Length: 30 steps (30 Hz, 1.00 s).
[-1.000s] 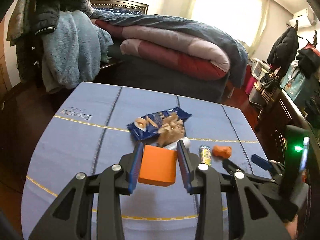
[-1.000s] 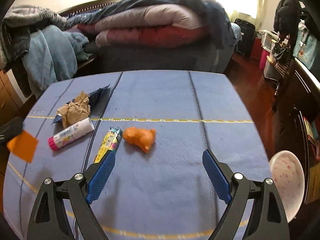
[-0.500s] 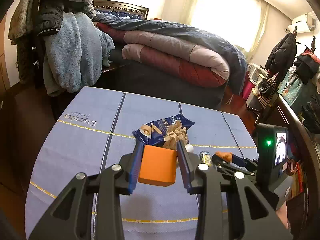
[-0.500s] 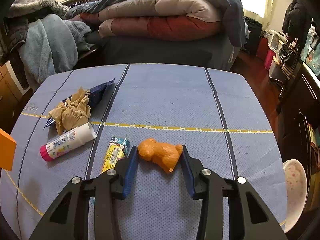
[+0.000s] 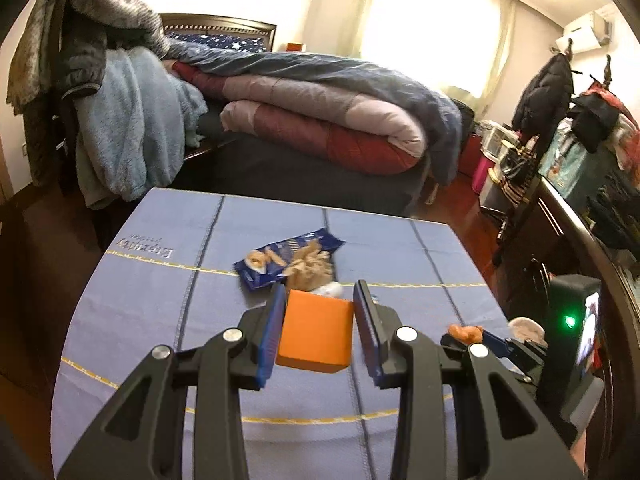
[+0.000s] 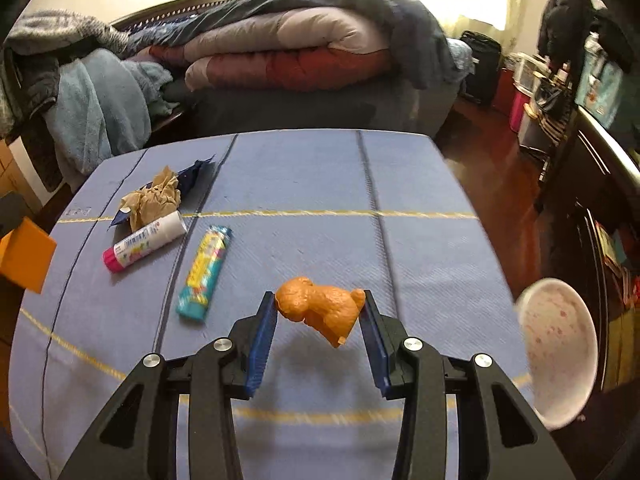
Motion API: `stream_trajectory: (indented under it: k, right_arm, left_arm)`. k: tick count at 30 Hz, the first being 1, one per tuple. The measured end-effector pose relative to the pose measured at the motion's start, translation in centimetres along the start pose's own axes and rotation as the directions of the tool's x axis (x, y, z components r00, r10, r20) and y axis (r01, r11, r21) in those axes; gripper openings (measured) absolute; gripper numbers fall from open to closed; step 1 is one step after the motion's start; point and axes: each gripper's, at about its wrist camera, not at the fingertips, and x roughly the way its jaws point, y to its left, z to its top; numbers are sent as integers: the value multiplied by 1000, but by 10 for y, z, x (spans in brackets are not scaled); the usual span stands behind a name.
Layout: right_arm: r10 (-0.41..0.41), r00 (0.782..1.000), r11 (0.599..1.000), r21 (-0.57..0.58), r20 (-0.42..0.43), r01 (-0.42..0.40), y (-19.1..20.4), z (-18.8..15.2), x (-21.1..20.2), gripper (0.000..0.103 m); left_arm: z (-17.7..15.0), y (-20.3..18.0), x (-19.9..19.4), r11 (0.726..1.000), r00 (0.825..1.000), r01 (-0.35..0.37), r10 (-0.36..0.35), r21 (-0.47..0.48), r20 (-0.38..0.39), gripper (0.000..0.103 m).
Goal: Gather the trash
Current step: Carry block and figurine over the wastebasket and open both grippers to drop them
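Observation:
My left gripper [image 5: 318,322] is shut on an orange box [image 5: 316,335] and holds it above the blue tablecloth [image 5: 160,280]. My right gripper [image 6: 320,316] is shut on an orange crumpled lump [image 6: 320,308] and holds it just above the cloth; it also shows in the left wrist view [image 5: 464,332]. On the cloth lie a crumpled brown paper [image 6: 154,198] on a blue snack wrapper [image 6: 194,174], a white tube with a pink cap [image 6: 144,242] and a teal and yellow candy wrapper [image 6: 206,272].
A white bowl with pink speckles [image 6: 560,352] sits past the table's right edge. A bed with folded quilts [image 6: 288,56] stands behind the table. Blue blankets [image 5: 132,120] hang at the left. A dark cabinet [image 5: 580,240] with bags stands at the right.
My right gripper moved forward, closed on the orange lump and lifted it off the cloth. My left gripper kept hold of the orange box and rose a little.

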Motion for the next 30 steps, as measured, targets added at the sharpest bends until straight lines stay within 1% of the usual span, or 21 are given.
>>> stream_trajectory:
  k: [5,10,15,19,25,30]
  right_arm:
    - [-5,999,999,37,38,3,-26,-15,-35,42]
    - [-7,997,998,58,76,2,-40,-24,-63,42]
    - [0,993,996,84,115,-10,-56,-32,-88,43]
    - [-12,989,995,102,148,-3,-70,-37,-108,43]
    - [-49,979,990,138,196,21,-95,-47,-134,43]
    - [-96,973,980,189,211,56,-126,-55,-146,43]
  left_arm:
    - [-2,-29,-16,999,1000,25,-26,45,17,36]
    - [-1,-53,-32,995,998,48,-51,87,38,36]
    - [0,-81,-53,988,994,75,-85,137,69,36]
    - [-1,-105,-68,978,989,99,-116,181,89,37]
    - [-6,-142,-79,961,981,148,-173,232,90,37]
    - [-11,-171,-75,946,974,189,-214,262,69,37]
